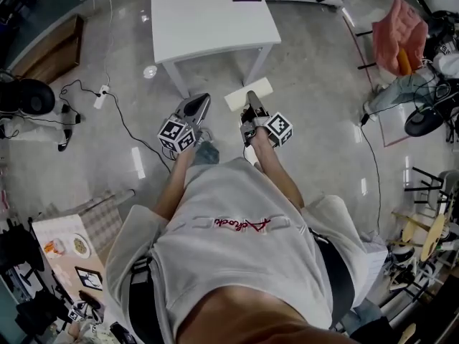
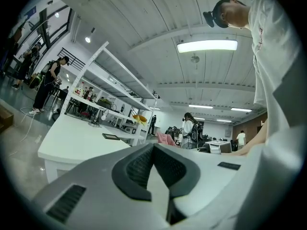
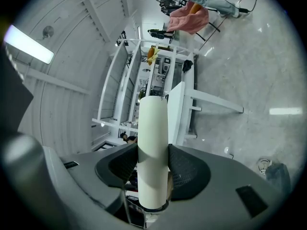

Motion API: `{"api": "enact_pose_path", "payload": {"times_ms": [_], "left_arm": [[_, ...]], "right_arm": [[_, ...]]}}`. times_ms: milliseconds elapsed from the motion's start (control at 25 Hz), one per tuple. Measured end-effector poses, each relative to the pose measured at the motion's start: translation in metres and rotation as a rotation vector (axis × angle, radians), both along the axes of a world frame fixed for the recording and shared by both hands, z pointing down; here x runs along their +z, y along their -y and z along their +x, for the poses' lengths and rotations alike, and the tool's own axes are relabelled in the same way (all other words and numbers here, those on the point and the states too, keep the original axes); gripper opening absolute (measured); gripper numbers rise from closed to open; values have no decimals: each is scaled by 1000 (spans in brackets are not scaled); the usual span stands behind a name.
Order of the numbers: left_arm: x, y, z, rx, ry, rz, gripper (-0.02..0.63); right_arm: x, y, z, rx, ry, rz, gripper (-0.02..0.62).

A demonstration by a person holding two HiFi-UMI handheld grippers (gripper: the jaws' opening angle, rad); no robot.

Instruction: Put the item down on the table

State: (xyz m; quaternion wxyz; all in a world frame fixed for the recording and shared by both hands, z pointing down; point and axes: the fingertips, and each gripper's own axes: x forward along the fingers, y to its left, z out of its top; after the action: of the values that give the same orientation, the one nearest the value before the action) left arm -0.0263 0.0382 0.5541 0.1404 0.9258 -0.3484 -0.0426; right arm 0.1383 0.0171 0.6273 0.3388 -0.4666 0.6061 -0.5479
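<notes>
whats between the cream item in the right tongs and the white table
Only bare glossy floor, as the head view shows. The cream item, clamped in the right tongs, is short of the white table at its near edge.

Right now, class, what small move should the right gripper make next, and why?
Probably carry the cream item forward until it is over the white table. The right gripper is clamped on it, and it hangs above the floor, short of the table's near edge, so releasing here would likely drop it.
</notes>
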Motion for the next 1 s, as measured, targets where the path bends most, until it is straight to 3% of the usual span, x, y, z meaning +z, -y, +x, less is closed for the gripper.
{"api": "enact_pose_path", "payload": {"times_ms": [1000], "left_arm": [[11,172,-54,66,-20,-60,14]], "right_arm": [[5,162,-48,79,2,-47,215]]}}
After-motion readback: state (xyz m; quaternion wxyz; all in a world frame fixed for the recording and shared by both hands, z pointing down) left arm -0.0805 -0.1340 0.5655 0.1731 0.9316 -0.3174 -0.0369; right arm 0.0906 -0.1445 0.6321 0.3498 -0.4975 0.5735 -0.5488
